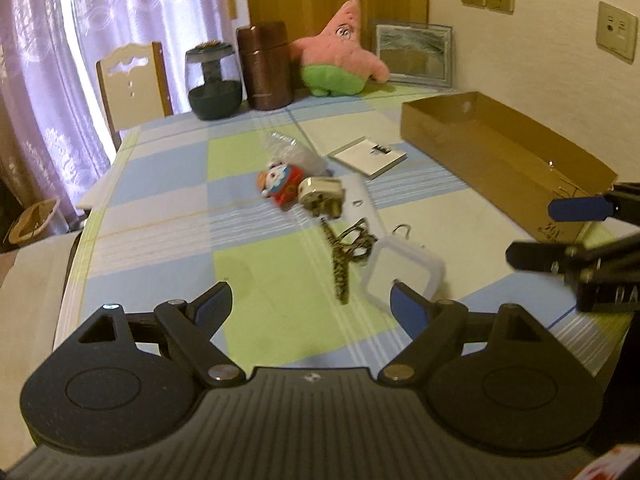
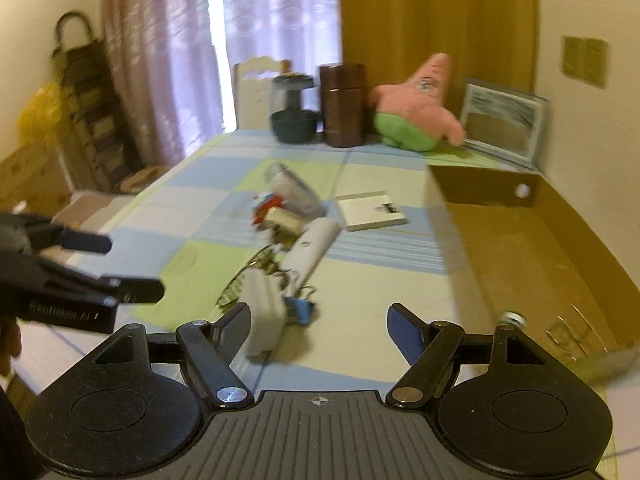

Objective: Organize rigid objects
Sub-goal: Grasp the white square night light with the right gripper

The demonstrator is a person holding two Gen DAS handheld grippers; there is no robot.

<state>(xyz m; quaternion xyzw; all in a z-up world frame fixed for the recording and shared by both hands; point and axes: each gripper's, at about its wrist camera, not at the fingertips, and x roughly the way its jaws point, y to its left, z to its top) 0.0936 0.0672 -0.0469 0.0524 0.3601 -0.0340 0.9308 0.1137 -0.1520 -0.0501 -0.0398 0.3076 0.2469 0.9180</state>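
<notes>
Clutter pile is sitting mid-table: white lid (image 1: 404, 270), patterned scissors (image 1: 340, 264), plug adapter (image 1: 320, 196), small toy (image 1: 280, 184), plastic bottle (image 1: 294, 154), white booklet (image 1: 368, 156). The cardboard box (image 1: 500, 152) is lying at centre right, apparently empty. The left gripper (image 1: 312, 304) is hovering low-centre, jaws spread, nothing between them; the lid is lying just ahead, toward its right finger, and the scissors' long axis is running away up the frame. The right gripper (image 2: 320, 328) is also spread and holding nothing, its lid (image 2: 264, 320) sitting by the left finger. Both look similarly near. The checked tablecloth (image 1: 168, 216), curtains, chair and starfish plush (image 1: 340, 52) are filling the background.
</notes>
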